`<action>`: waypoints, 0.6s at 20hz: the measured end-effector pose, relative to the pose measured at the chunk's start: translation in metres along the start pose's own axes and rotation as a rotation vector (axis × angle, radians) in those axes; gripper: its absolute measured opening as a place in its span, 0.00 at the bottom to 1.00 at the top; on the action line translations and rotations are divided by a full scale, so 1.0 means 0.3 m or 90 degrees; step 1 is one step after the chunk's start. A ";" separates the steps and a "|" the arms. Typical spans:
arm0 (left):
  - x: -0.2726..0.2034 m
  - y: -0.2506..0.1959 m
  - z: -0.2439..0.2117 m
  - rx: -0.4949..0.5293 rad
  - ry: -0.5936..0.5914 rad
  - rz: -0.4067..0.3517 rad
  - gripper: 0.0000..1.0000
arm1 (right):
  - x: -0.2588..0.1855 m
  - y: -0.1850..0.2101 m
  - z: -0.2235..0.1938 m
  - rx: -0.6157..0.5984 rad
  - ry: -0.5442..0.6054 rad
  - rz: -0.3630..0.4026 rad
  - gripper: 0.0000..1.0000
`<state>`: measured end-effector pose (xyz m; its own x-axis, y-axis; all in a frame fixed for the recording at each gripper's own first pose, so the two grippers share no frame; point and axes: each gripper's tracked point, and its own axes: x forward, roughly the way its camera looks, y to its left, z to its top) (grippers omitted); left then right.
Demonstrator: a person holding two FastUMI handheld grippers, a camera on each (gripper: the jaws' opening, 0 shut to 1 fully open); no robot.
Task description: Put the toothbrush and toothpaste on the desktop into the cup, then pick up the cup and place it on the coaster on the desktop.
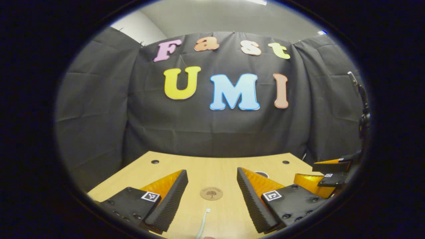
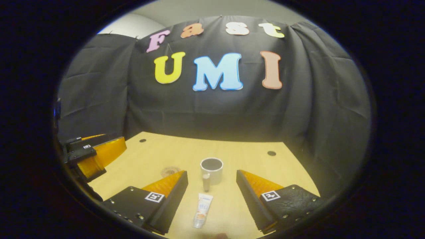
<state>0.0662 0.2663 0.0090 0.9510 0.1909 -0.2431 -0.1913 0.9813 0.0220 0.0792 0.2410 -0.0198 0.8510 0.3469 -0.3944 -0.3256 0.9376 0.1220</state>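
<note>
In the left gripper view, my left gripper (image 1: 212,173) is open above the wooden desktop (image 1: 186,166), nothing between its fingers. A white toothbrush (image 1: 203,224) lies on the desk between them, close in, and the round brown coaster (image 1: 211,193) sits just beyond it. The cup's rim (image 1: 261,173) peeks out behind one finger. In the right gripper view, my right gripper (image 2: 211,174) is open too. A white toothpaste tube (image 2: 202,209) lies between its fingers, cap toward the upright white cup (image 2: 211,170). The coaster (image 2: 170,171) shows partly behind one finger.
Black cloth walls close off the back and sides of the desk. Small dark holes (image 2: 271,153) mark the desktop's far corners. The right gripper (image 1: 327,176) shows at the right edge of the left gripper view, the left gripper (image 2: 94,152) at the left edge of the right gripper view.
</note>
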 end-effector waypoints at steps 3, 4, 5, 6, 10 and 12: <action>0.055 -0.006 -0.125 0.010 0.075 -0.015 0.96 | 0.046 0.012 -0.087 -0.002 0.083 0.004 0.91; 0.070 -0.011 -0.159 0.011 0.097 -0.021 0.96 | 0.058 0.018 -0.118 -0.002 0.106 0.007 0.91; 0.082 -0.020 -0.189 0.009 0.113 -0.029 0.96 | 0.067 0.024 -0.143 0.000 0.130 0.011 0.91; 0.090 -0.027 -0.209 0.006 0.126 -0.037 0.96 | 0.076 0.030 -0.164 0.005 0.148 0.014 0.91; 0.131 -0.022 -0.314 -0.005 0.191 -0.043 0.96 | 0.108 0.048 -0.226 0.024 0.212 0.020 0.90; 0.150 -0.006 -0.368 -0.016 0.237 -0.041 0.96 | 0.125 0.060 -0.249 0.030 0.234 0.024 0.91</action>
<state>0.0825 0.2701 -0.1090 0.8090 0.1028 -0.5788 -0.1447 0.9891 -0.0266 0.0745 0.2691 -0.1005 0.6309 0.3578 -0.6884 -0.3279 0.9272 0.1814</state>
